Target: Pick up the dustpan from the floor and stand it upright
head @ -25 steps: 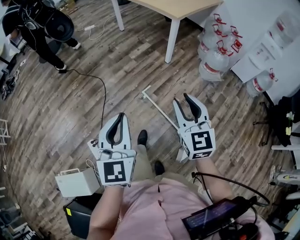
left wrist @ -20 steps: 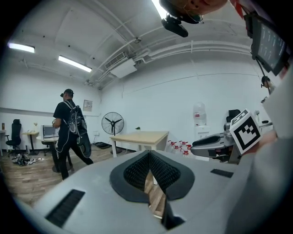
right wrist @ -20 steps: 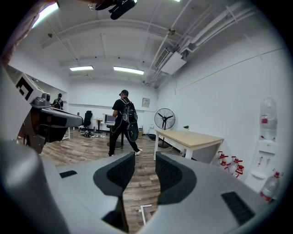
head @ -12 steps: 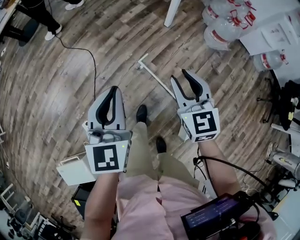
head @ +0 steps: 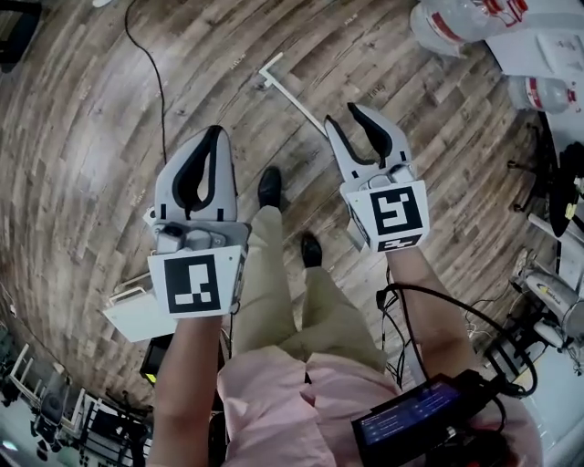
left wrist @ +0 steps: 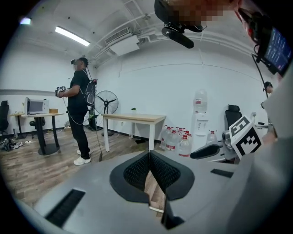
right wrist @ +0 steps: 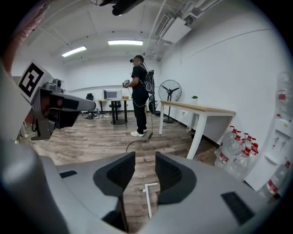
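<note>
The dustpan lies on the wood floor; its long white handle (head: 294, 97) with a T-shaped end runs diagonally ahead of me. Its pan end is mostly hidden under my right gripper (head: 344, 117). That gripper hovers above the handle's near part with its jaws apart and nothing between them. In the right gripper view the handle (right wrist: 147, 201) shows through the gap of the right gripper (right wrist: 144, 160). My left gripper (head: 215, 135) hangs to the left over bare floor, apart from the dustpan. Its jaws meet at the tips (left wrist: 149, 153) and hold nothing.
My shoes (head: 270, 185) stand between the grippers. A white box (head: 135, 315) sits at the lower left, and a black cable (head: 151, 64) trails across the floor. Water bottles (head: 456, 18) stand at the upper right. A table (right wrist: 197, 109), a fan (right wrist: 170, 93) and a person (right wrist: 139, 96) are farther off.
Both grippers have risen in the head view and the view has tipped further down. The right gripper now sits closer over the handle. Jaw states are unchanged.
</note>
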